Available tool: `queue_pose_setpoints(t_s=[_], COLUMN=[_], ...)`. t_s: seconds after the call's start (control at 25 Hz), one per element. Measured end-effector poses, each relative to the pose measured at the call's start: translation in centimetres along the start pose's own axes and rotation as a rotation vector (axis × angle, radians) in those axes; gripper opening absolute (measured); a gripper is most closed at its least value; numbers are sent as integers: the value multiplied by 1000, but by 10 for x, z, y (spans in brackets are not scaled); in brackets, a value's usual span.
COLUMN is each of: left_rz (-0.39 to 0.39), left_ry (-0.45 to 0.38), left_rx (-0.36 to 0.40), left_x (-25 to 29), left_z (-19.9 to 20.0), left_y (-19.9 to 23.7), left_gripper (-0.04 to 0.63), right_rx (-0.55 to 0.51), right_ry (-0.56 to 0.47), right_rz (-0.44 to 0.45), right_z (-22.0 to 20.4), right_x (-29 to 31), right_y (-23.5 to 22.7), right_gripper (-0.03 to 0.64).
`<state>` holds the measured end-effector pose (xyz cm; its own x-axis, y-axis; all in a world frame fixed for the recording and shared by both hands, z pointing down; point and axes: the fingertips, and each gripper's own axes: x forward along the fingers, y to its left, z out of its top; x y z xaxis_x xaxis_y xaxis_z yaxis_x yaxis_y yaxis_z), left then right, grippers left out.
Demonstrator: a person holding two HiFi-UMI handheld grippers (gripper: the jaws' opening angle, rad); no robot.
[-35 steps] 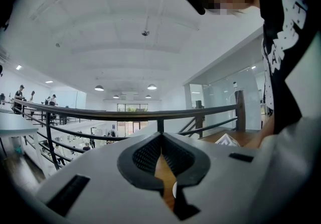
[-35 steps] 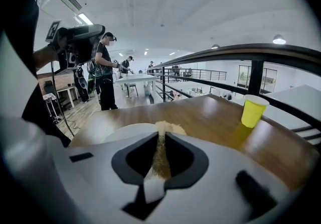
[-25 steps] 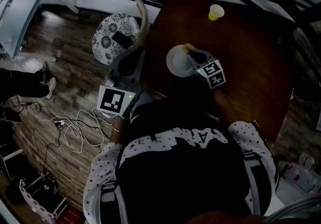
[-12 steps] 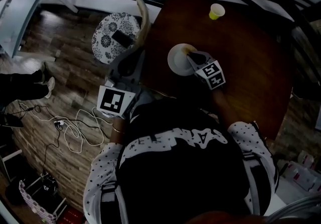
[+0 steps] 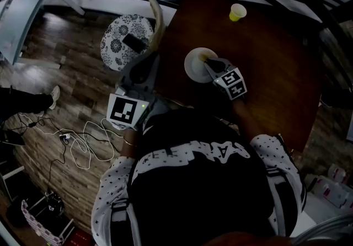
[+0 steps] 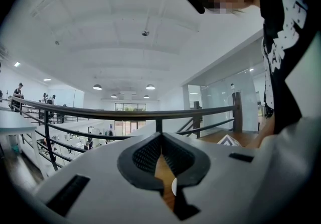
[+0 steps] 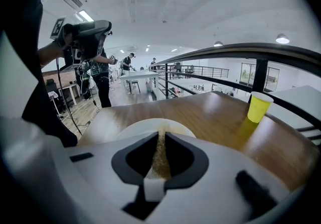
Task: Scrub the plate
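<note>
Head view, step: scrubbing looks to be under way. The right gripper (image 5: 209, 63) reaches down onto the white plate (image 5: 193, 68) on the dark wooden table (image 5: 276, 68).
Head view, plate: flat and face up, under and just left of that gripper's tip. It is round, so it has no long axis.
Left gripper view: the left gripper (image 6: 161, 143) has its jaws pressed together with nothing between them, and it points out at a railing (image 6: 100, 115).
Right gripper view, grip: the jaws are narrow, pinching a thin tan scouring pad (image 7: 159, 153) seen edge-on. Its long axis runs along the jaws and points ahead at the plate.
Next move: probably press the pad down and sweep it across the plate, which nothing steadies, so it may slide.
</note>
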<state>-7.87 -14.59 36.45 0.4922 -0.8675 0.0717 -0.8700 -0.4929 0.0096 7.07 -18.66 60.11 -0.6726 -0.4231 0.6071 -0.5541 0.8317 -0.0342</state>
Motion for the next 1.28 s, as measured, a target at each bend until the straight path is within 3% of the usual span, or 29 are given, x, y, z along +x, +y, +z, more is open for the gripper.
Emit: queue_pose_setpoints(t_s=[1.28], left_rz=[-31], left_ry=[23], left_rx=[22], left_x=[-4], left_z=[-3], left_y=[1], left_gripper=[15], right_rx=[-3], right_ry=[2], right_rz=[57], right_z=[0], right_x=[2], right_y=[33], right_gripper=[49])
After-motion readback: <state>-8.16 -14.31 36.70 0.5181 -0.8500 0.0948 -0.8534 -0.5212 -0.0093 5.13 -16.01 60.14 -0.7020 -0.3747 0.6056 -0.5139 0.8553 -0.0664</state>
